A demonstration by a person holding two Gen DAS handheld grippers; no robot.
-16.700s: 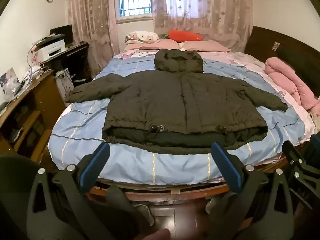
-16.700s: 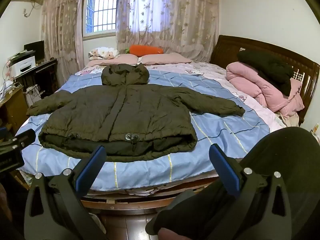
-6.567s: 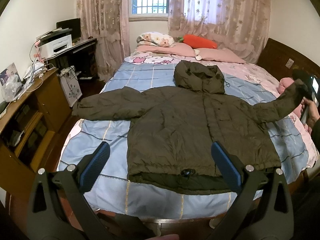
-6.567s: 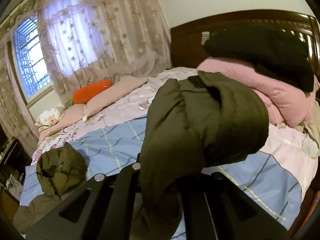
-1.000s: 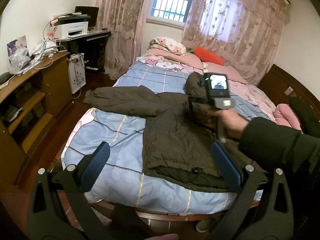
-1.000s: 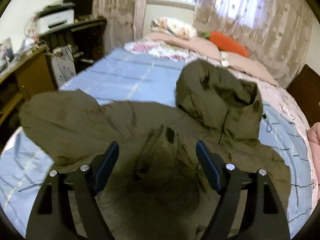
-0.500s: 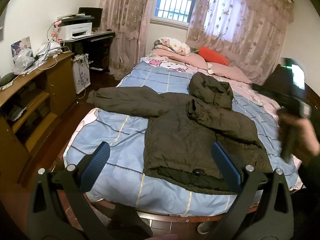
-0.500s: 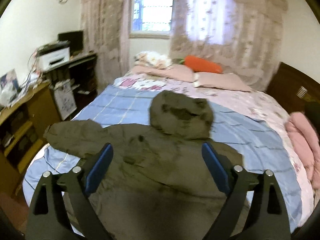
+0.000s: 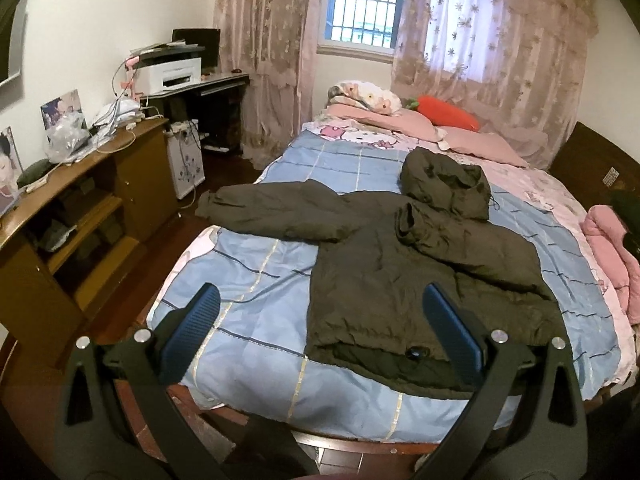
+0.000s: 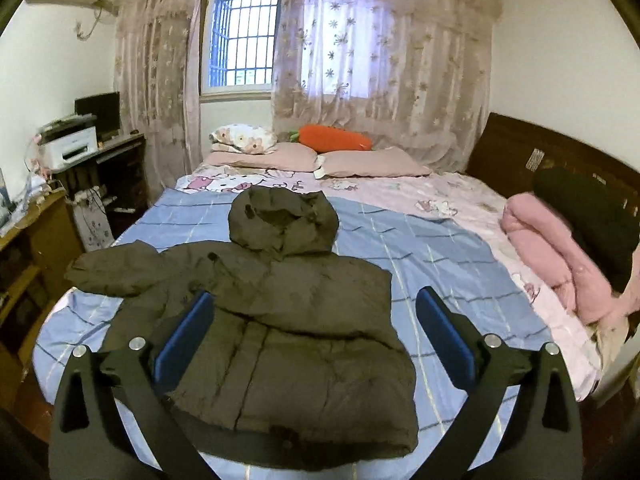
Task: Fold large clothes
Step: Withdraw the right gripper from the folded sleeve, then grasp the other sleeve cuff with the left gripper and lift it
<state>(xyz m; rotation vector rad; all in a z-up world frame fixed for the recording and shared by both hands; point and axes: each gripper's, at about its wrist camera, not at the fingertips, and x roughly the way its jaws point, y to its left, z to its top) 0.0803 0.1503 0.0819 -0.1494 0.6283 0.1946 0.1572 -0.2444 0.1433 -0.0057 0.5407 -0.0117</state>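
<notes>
A dark olive hooded puffer jacket (image 9: 404, 280) lies face up on the blue striped bed cover (image 9: 256, 280). Its right sleeve (image 9: 452, 240) is folded across the chest. Its left sleeve (image 9: 268, 210) still stretches out toward the bed's left edge. The hood (image 9: 444, 182) points at the pillows. The jacket also shows in the right wrist view (image 10: 280, 320). My left gripper (image 9: 324, 332) is open and empty, back from the bed's near edge. My right gripper (image 10: 312, 336) is open and empty, hovering over the jacket's lower half.
A wooden shelf unit (image 9: 72, 216) and a desk with a printer (image 9: 172, 74) stand left of the bed. Pillows and an orange cushion (image 10: 332, 138) lie at the head. Folded pink bedding (image 10: 552, 256) and a dark garment (image 10: 588, 208) sit at the right by the headboard (image 10: 516, 152).
The right gripper let go of the right sleeve, left it folded over the chest, and drew back from the jacket. The left gripper stayed nearly still.
</notes>
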